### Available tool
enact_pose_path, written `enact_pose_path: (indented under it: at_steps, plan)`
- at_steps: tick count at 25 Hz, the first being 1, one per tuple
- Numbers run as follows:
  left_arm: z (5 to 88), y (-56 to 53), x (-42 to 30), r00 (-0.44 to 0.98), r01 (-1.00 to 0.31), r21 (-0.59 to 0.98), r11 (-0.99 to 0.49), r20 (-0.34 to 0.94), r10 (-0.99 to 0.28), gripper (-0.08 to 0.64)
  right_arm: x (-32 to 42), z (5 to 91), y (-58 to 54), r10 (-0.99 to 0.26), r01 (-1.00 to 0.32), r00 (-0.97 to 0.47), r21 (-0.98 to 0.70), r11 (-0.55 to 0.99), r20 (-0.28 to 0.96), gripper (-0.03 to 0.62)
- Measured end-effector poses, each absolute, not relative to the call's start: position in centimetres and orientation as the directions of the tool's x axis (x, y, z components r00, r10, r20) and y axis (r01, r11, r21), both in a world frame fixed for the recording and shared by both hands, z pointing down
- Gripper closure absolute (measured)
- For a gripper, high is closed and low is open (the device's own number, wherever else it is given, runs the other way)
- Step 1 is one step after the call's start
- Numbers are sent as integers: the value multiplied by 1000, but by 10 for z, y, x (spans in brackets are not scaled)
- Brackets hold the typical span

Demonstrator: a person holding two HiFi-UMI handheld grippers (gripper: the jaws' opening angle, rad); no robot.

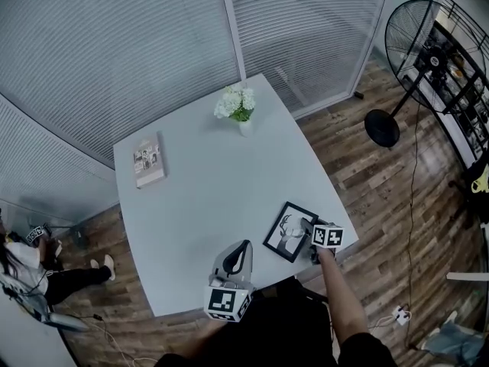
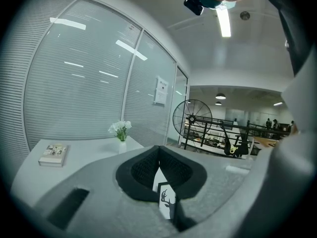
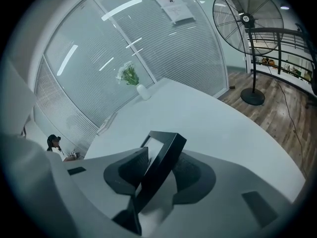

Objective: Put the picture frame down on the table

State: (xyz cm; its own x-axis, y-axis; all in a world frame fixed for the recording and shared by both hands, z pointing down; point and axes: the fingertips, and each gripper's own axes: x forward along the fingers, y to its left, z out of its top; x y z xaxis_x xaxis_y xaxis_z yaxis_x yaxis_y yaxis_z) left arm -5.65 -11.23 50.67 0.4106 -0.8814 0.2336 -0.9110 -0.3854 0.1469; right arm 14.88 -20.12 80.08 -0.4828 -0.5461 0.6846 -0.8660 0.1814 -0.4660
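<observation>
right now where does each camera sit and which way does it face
Head view: on the person's head, looking down at the table; left gripper, right gripper and a forearm show.
Left gripper view: rides that gripper, facing roughly level across the table; its jaws show.
Right gripper view: rides that gripper, tilted down; picture frame between its jaws.
All share the flowers.

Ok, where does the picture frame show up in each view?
Head view: the picture frame is at the table's near right edge.
Left gripper view: a sliver with the deer print, low centre, seen past the fingers.
Right gripper view: its black edge slants between the fingers, centre.
Shared landmark: the white flowers.
</observation>
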Motion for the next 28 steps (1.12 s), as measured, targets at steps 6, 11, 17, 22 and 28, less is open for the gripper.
enact_pose_path:
  at_steps: [6, 11, 17, 22, 28]
  plan:
    - [510, -122, -56, 415, -909, 148, -390, 244, -876, 545, 148, 814, -210, -501, -864, -489, -476, 163, 715, 446]
    - [512, -128, -55, 414, -909, 150, -388, 252, -875, 545, 147, 819, -217, -476, -864, -494, -471, 177, 727, 434]
    - [516, -133, -55, 413, -910, 157, -384, 261, -873, 545, 143, 825, -229, -453, -879, -476, -428, 210, 754, 407]
    - [521, -138, -55, 410, -911, 159, -380, 273, -870, 545, 140, 830, -241, -433, -891, -454, -392, 229, 779, 389]
    - [525, -141, -57, 403, -914, 168, -369, 285, -869, 545, 136, 834, -250, -417, -901, -431, -355, 251, 800, 373]
